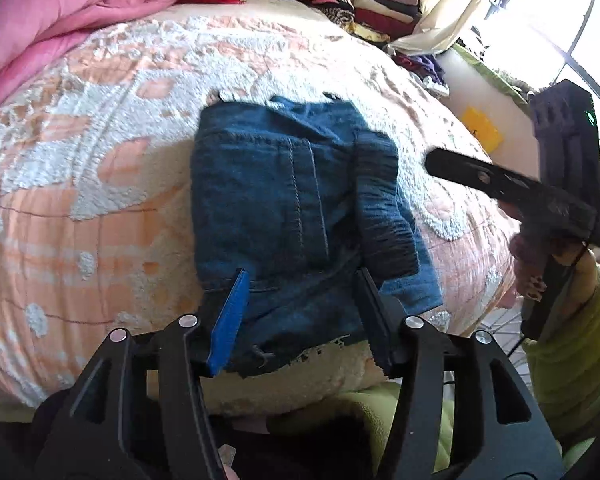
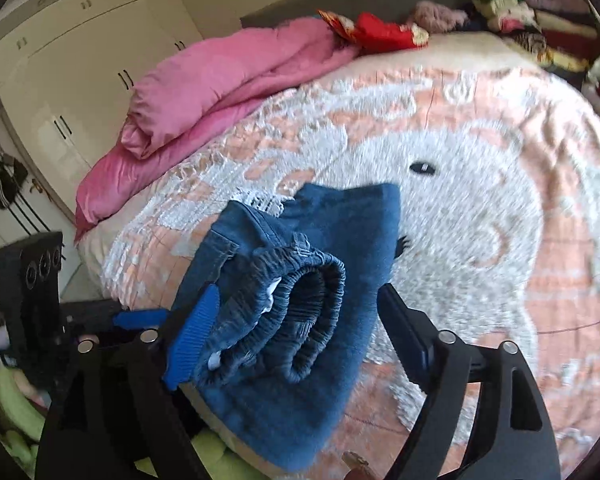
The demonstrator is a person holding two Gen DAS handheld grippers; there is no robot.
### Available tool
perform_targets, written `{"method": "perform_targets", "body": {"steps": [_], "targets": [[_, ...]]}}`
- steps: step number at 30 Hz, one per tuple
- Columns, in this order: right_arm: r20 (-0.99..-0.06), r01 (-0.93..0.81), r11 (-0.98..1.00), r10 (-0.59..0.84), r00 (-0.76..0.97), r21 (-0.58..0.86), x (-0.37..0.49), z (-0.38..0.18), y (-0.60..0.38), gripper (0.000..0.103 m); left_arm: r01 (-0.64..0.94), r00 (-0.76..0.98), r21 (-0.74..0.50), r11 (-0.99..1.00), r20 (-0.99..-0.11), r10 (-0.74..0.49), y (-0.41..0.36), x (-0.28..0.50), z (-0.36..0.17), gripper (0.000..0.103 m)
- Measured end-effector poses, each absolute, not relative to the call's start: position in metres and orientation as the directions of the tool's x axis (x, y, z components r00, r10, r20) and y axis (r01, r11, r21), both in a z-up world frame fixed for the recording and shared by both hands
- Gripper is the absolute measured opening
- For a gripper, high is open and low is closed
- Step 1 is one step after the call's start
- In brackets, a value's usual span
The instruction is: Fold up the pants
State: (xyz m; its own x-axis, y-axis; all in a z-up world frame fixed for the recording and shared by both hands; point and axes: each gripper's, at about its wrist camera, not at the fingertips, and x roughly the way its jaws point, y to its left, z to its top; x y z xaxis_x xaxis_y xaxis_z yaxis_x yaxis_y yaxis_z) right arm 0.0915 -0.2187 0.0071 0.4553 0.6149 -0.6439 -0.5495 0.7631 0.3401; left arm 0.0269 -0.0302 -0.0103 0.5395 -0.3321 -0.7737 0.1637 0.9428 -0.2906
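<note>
Jeans (image 1: 292,208), folded into a compact blue denim bundle, lie near the edge of a bed covered by a peach-and-white tufted bedspread (image 1: 100,152); the elastic waistband (image 2: 292,320) is rolled to one side and shows as dark gathered loops in the right wrist view. The left gripper (image 1: 300,280) sits low over the near edge of the bundle with its jaws spread wide, one blue-padded finger (image 1: 230,320) resting against the denim and the other just touching the waistband side, gripping nothing. The right gripper (image 2: 296,320) also stands wide apart, its fingers straddling the waistband end of the bundle without closing on it. A pink quilt (image 2: 220,80) is heaped at the far side of the bed, and stacks of folded clothes (image 1: 380,4) sit beyond it near the window.
</note>
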Motion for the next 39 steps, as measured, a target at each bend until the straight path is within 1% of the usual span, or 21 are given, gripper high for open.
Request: {"method": "perform_targets", "body": {"steps": [1, 2, 3, 5, 11, 12, 14, 15, 16, 17, 18, 19, 21, 22, 29, 30, 31, 33, 34, 35, 39], "targets": [[-0.639, -0.559, 0.764, 0.611, 0.467, 0.322, 0.086, 0.011, -0.220, 0.086, 0.158, 0.549, -0.290, 0.944, -0.769, -0.327, -0.027, 0.026, -0.007, 0.053], [-0.633, -0.570, 0.764, 0.608, 0.479, 0.302, 0.080, 0.016, -0.221, 0.087, 0.148, 0.561, -0.286, 0.947, -0.764, -0.319, -0.023, 0.026, -0.004, 0.055], [-0.631, -0.579, 0.764, 0.605, 0.486, 0.286, 0.077, 0.019, -0.221, 0.091, 0.132, 0.575, -0.282, 0.950, -0.759, -0.305, -0.018, 0.025, 0.000, 0.056], [-0.624, -0.602, 0.762, 0.594, 0.507, 0.237, 0.063, 0.025, -0.221, 0.094, 0.102, 0.593, -0.287, 0.953, -0.751, -0.290, -0.007, 0.025, 0.006, 0.057], [-0.616, -0.726, 0.684, 0.602, 0.508, 0.070, 0.012, 0.026, -0.195, 0.094, 0.022, 0.622, -0.288, 0.957, -0.746, -0.239, 0.018, 0.038, 0.017, 0.058], [-0.621, -0.750, 0.661, 0.601, 0.504, 0.031, 0.004, 0.023, -0.187, 0.093, 0.019, 0.621, -0.284, 0.959, -0.748, -0.234, 0.019, 0.041, 0.017, 0.057], [-0.637, -0.787, 0.616, 0.591, 0.494, -0.038, -0.009, 0.016, -0.172, 0.092, 0.024, 0.616, -0.286, 0.958, -0.750, -0.240, 0.018, 0.047, 0.017, 0.048], [-0.641, -0.797, 0.601, 0.591, 0.490, -0.054, -0.012, 0.014, -0.166, 0.083, 0.038, 0.604, -0.298, 0.954, -0.753, -0.260, 0.015, 0.052, 0.017, 0.034], [-0.644, -0.810, 0.582, 0.594, 0.482, -0.070, -0.015, 0.011, -0.160, 0.078, 0.056, 0.594, -0.306, 0.950, -0.755, -0.279, 0.011, 0.056, 0.017, 0.026], [-0.650, -0.831, 0.550, 0.603, 0.463, -0.082, -0.018, 0.007, -0.151, 0.068, 0.077, 0.585, -0.305, 0.949, -0.757, -0.291, 0.005, 0.060, 0.017, 0.023], [-0.653, -0.843, 0.531, 0.610, 0.449, -0.084, -0.019, 0.006, -0.147, 0.061, 0.104, 0.576, -0.299, 0.948, -0.760, -0.303, -0.001, 0.064, 0.016, 0.020], [-0.658, -0.857, 0.507, 0.618, 0.431, -0.085, -0.019, 0.004, -0.142, 0.058, 0.118, 0.568, -0.296, 0.948, -0.763, -0.309, -0.005, 0.069, 0.015, 0.019], [-0.669, -0.881, 0.461, 0.624, 0.405, -0.104, -0.020, -0.002, -0.130, 0.047, 0.137, 0.548, -0.296, 0.945, -0.773, -0.321, -0.013, 0.081, 0.012, 0.019], [-0.678, -0.889, 0.441, 0.617, 0.399, -0.123, -0.018, -0.006, -0.123, 0.045, 0.142, 0.539, -0.293, 0.945, -0.778, -0.322, -0.016, 0.087, 0.011, 0.019], [-0.715, -0.903, 0.365, 0.567, 0.408, -0.226, -0.008, -0.028, -0.095, 0.044, 0.141, 0.479, -0.281, 0.949, -0.820, -0.313, -0.028, 0.118, -0.014, 0.019], [-0.720, -0.903, 0.358, 0.560, 0.410, -0.237, -0.006, -0.033, -0.093, 0.042, 0.135, 0.477, -0.283, 0.950, -0.822, -0.313, -0.028, 0.120, -0.018, 0.019], [-0.722, -0.906, 0.351, 0.560, 0.406, -0.238, -0.003, -0.037, -0.091, 0.037, 0.129, 0.476, -0.289, 0.948, -0.821, -0.315, -0.027, 0.121, -0.019, 0.019], [-0.726, -0.928, 0.335, 0.597, 0.341, -0.161, 0.001, -0.038, -0.092, 0.017, 0.123, 0.478, -0.302, 0.945, -0.817, -0.323, -0.025, 0.122, -0.021, 0.019], [-0.724, -0.938, 0.321, 0.616, 0.309, -0.127, 0.000, -0.035, -0.095, 0.013, 0.123, 0.479, -0.305, 0.944, -0.815, -0.325, -0.025, 0.122, -0.020, 0.019], [-0.725, -0.941, 0.313, 0.617, 0.304, -0.128, -0.002, -0.033, -0.096, 0.009, 0.123, 0.480, -0.308, 0.944, -0.814, -0.328, -0.025, 0.122, -0.020, 0.019], [-0.745, -0.950, 0.281, 0.602, 0.288, -0.140, -0.014, -0.032, -0.108, 0.009, 0.126, 0.485, -0.315, 0.941, -0.808, -0.335, -0.024, 0.121, -0.021, 0.019]]}}
